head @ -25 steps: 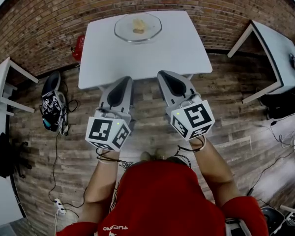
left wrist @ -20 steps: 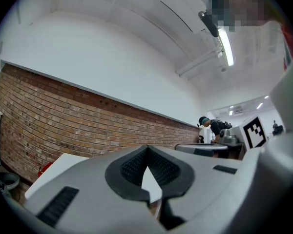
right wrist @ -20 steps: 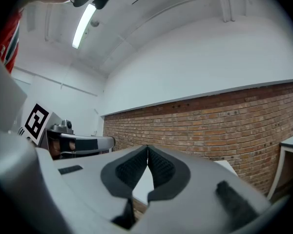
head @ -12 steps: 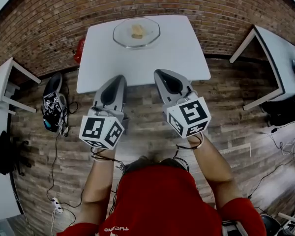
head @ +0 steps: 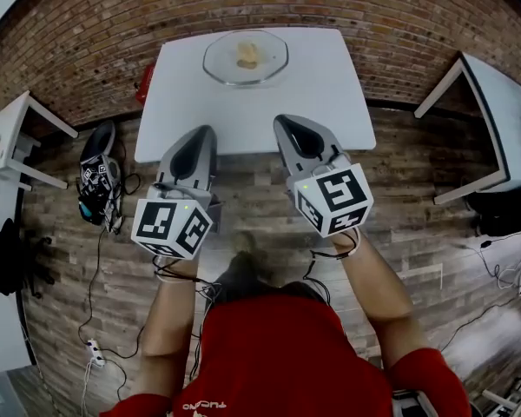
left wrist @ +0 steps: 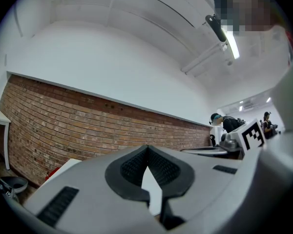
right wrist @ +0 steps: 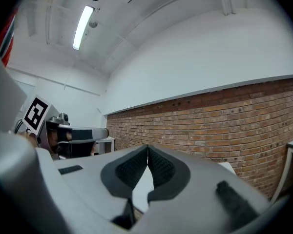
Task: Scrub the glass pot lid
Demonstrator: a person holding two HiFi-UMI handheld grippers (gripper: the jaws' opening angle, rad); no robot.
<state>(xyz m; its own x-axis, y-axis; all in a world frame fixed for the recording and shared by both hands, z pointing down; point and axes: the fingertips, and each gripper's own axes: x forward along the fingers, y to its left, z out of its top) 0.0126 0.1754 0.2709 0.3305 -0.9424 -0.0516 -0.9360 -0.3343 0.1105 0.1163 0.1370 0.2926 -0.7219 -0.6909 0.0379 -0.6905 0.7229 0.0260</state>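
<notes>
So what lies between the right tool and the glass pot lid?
Only bare white tabletop between right tool and round clear glass pot lid, seen in the head view.

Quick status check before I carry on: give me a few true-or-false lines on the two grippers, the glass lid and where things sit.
1. The left gripper and the right gripper are both shut with nothing between their jaws. True.
2. The glass lid lies on the wooden floor. False: it lies on the white table, toward the far edge by the brick wall.
3. A yellowish sponge sits on the lid. True.
4. The right gripper is touching the lid. False: both grippers are near the table's near edge, well apart from the lid.
</notes>
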